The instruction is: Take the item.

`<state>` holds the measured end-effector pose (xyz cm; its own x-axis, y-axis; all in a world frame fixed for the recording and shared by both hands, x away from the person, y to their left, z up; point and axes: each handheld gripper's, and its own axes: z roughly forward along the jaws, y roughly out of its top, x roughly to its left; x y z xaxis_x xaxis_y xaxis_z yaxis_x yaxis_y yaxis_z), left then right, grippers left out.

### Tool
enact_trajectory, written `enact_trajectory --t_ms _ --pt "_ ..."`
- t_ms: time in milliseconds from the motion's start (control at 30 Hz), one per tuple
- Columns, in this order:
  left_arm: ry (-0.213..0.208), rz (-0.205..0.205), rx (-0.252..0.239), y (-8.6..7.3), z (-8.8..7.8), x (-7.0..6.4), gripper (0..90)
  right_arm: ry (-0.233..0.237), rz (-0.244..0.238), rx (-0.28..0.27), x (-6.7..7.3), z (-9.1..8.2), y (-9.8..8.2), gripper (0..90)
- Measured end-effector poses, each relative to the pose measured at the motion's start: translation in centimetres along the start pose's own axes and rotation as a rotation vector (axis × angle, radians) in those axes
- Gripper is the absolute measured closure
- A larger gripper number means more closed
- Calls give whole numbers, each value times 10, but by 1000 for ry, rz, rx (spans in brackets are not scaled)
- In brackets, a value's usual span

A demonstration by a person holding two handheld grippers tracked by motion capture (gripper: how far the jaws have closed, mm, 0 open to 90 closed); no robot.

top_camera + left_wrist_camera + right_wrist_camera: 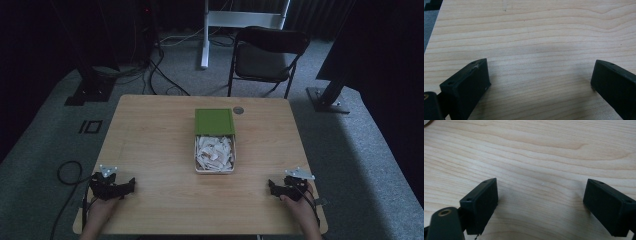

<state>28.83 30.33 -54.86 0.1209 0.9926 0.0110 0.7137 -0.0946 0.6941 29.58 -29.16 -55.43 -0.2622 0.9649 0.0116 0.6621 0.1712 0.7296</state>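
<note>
Claw [540, 82] tips cropped over table [536, 32]

- The left gripper [131, 184] is black, with a pale grey three-cornered plate on top and a dark cable trailing off the table's left edge.
- The right gripper [271, 186] is black too, topped by a like grey plate with small dark dots at its corners.
- In the left gripper view, each jaw is a matt black block with flat faces and small round holes in its top face; the left one bears a faint whitish scuff.
- In the right gripper view, the jaws are alike, and a black arm beside the left one carries a brass-coloured ring.
</note>
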Motion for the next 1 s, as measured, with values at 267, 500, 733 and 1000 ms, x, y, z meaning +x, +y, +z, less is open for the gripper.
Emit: enact_trajectory --t_ms 267,500,733,1000 --pt "0 0 0 0 0 0 27 0 0 0 0 0 0 123" --pt "0 0 0 0 0 0 27 2 1 0 0 0 0 125" --pt "0 0 0 0 0 0 28 19 -4 -5 5 -1 -1 132" --pt "0 -1 0 0 0 0 27 89 2 -53 19 -12 15 132"
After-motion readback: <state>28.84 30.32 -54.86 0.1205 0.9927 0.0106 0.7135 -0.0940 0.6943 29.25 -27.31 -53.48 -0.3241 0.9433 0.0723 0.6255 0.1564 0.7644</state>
